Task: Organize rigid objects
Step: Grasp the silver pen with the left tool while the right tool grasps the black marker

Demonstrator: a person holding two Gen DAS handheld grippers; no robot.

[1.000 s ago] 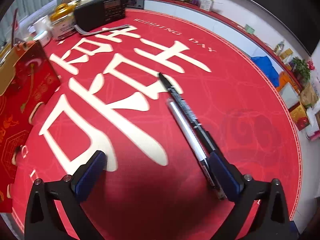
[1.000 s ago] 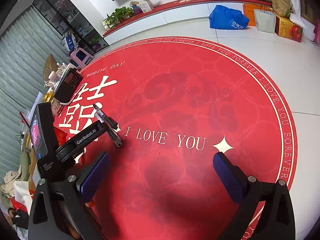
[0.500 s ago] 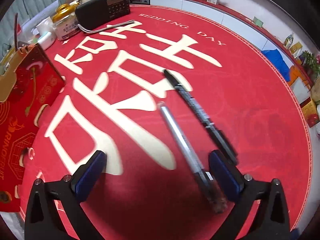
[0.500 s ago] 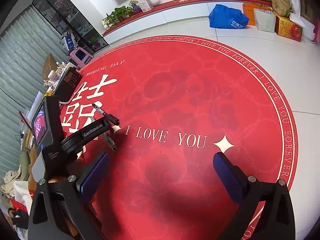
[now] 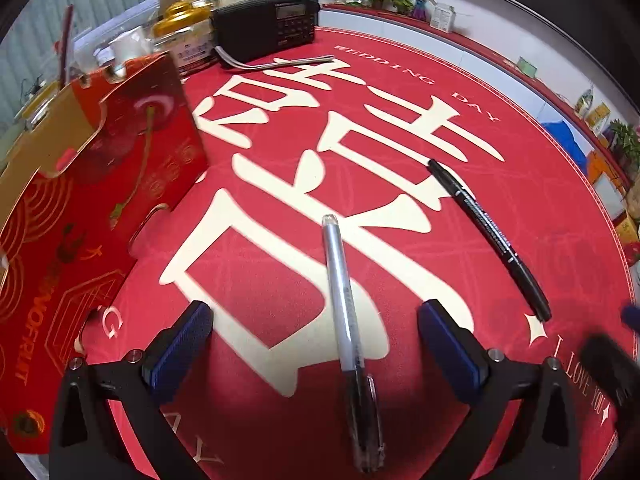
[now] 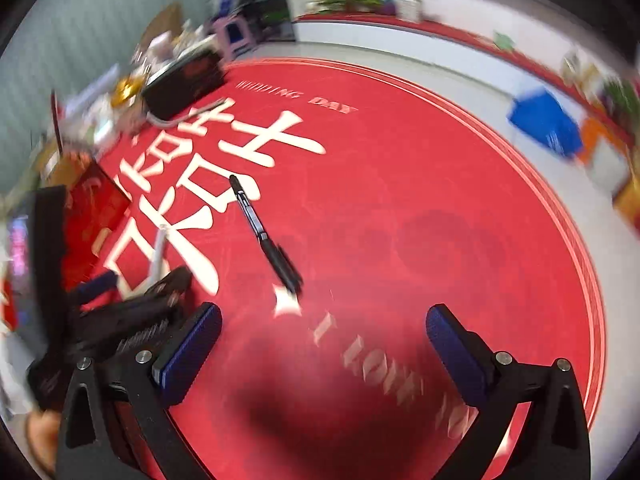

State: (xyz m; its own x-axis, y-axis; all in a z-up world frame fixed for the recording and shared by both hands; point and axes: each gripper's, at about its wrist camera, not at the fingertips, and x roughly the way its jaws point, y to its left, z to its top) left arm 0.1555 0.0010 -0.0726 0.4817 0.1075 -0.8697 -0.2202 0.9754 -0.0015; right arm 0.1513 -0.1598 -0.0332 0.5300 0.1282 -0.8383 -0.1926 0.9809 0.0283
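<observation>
Pens are the job here, and the clear-barrelled pen point(image 5: 340, 292) lies right between the spread fingers of your left hand-held gripper point(image 5: 316, 344), its dark cap end running back toward the camera and its tip pointing straight ahead. Jaws wide apart, nothing held. The black marker point(image 5: 486, 240) lies ahead and to the right of that gripper, well apart from the clear pen, slanted across the white characters. Your right hand-held gripper point(image 6: 324, 344) is just as wide open and empty, hovering with the marker ahead and to its left; that view is smeared with blur.

Watch it now: the pen sits lengthwise along the fingers, so if you close low or off-centre it could roll or skid out across the smooth mat. Your two grippers are close together too, so a sideways sweep could clip one against the other.

Underneath is the round red mat point(image 5: 520, 152) with its big white lettering. To the left of your left gripper stands a red gift box point(image 5: 100, 200); far ahead sits a black radio point(image 5: 264, 26) among jars and clutter, with plants along a ledge by the wall.
</observation>
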